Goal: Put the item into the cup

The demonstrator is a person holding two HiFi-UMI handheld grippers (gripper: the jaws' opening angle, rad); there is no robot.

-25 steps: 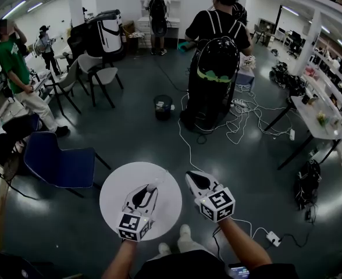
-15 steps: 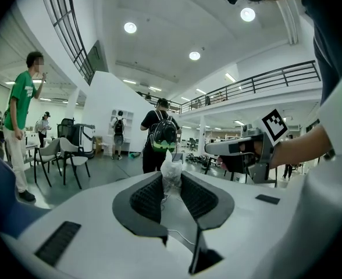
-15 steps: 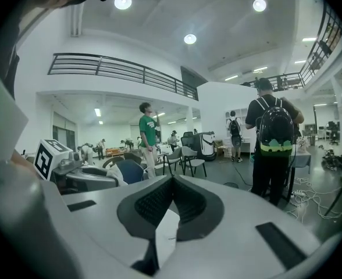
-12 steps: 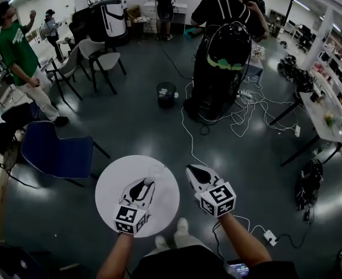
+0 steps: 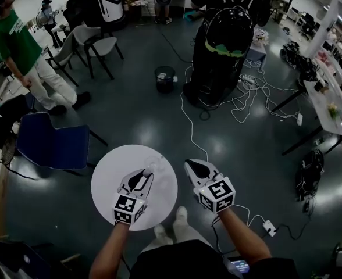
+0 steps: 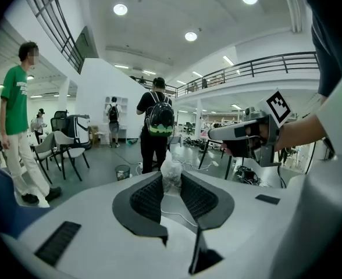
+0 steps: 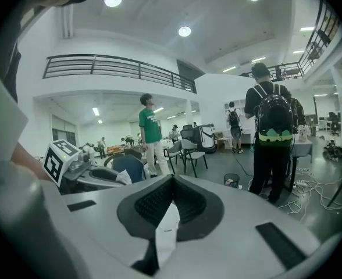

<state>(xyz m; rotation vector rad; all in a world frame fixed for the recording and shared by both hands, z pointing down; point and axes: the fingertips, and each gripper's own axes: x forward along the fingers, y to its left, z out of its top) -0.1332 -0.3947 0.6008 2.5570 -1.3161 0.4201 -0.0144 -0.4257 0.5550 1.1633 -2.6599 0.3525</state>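
The left hand-held gripper (image 5: 146, 173) clamped a clear cup (image 6: 172, 176) over the surface (image 5: 104, 182); the right hand-held gripper (image 5: 191, 166), pinched on a white slip (image 7: 166, 225), hung just to its right.

White left gripper (image 5: 143, 176) and right gripper (image 5: 195, 168) bear black ribbed pads (image 6: 148, 197) and marker cubes (image 5: 128, 208).

Both forearms reach forward, side by side. Left gripper (image 5: 146, 174) points ahead and slightly down, jaws clamped on clear cup (image 6: 172, 171). Right gripper (image 5: 190, 167) near it, jaws pinching white slip (image 7: 167, 231).
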